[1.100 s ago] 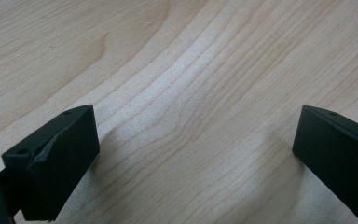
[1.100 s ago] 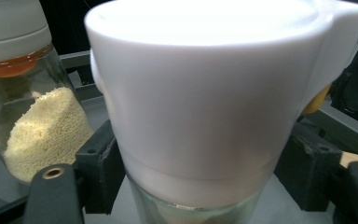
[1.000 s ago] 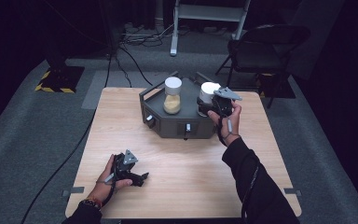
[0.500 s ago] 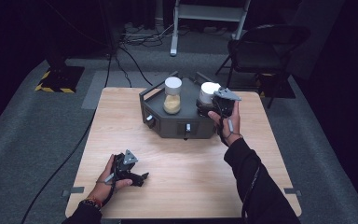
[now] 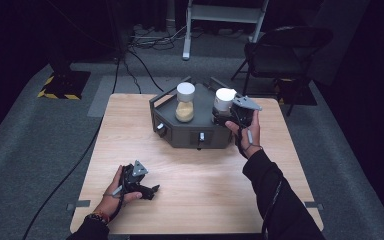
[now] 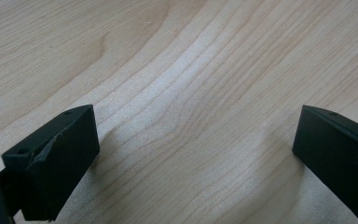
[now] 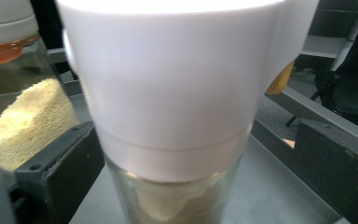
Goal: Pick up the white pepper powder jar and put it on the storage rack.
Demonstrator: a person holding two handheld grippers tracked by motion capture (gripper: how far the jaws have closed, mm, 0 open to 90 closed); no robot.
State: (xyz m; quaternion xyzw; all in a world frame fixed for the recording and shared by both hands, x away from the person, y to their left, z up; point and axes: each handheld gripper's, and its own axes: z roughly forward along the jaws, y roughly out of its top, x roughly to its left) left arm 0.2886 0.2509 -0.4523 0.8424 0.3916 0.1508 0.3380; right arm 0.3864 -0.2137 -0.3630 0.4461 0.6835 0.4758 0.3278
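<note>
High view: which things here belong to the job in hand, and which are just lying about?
In the job:
- right claw, jaws either side of the white-lidded jar
- grey base the jar stands on

Lying about:
- second jar, part full of yellow powder, untouched
- left claw, open, resting on the table
- chair and cables on the floor

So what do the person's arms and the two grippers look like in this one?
Both grippers are black with blocky two-part jaws and a grey three-cornered plate on top: left gripper, right gripper. The right arm wears a dark long sleeve and a thin wrist strap; the left wrist carries a beaded bracelet.
</note>
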